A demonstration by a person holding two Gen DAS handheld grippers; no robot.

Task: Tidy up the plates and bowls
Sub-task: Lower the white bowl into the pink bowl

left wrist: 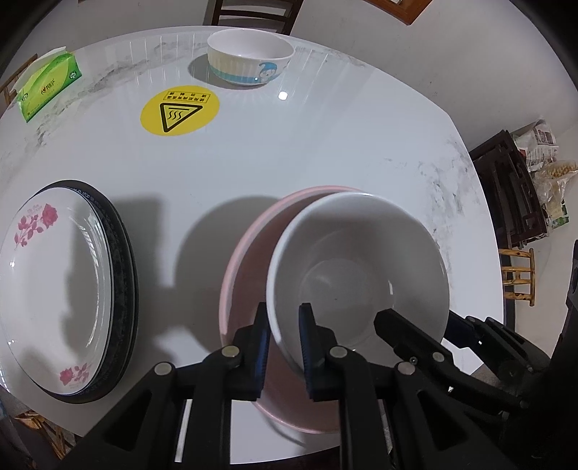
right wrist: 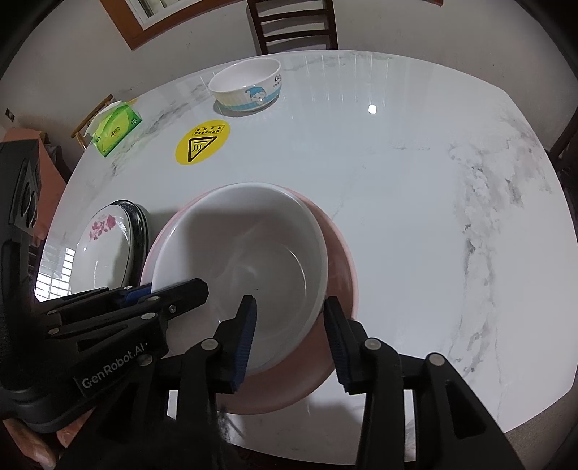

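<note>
A white bowl (left wrist: 357, 267) sits tilted inside a larger pink bowl (left wrist: 245, 267) at the near table edge; both also show in the right wrist view, the white bowl (right wrist: 249, 260) and the pink bowl (right wrist: 339, 274). My left gripper (left wrist: 283, 325) straddles the white bowl's near-left rim, one finger outside, one inside, with a gap showing. My right gripper (right wrist: 289, 318) is open around the white bowl's near-right rim. A rose-patterned white plate (left wrist: 54, 289) lies stacked on a dark plate (left wrist: 124, 274) at the left. A cartoon bowl (left wrist: 249, 56) stands at the far side.
A green tissue box (left wrist: 48, 86) sits at the far left. A yellow hot-surface sticker (left wrist: 180, 110) marks the marble table (left wrist: 325, 144). A dark chair (right wrist: 294, 25) stands behind the table. Furniture and bags (left wrist: 542, 180) lie on the floor at the right.
</note>
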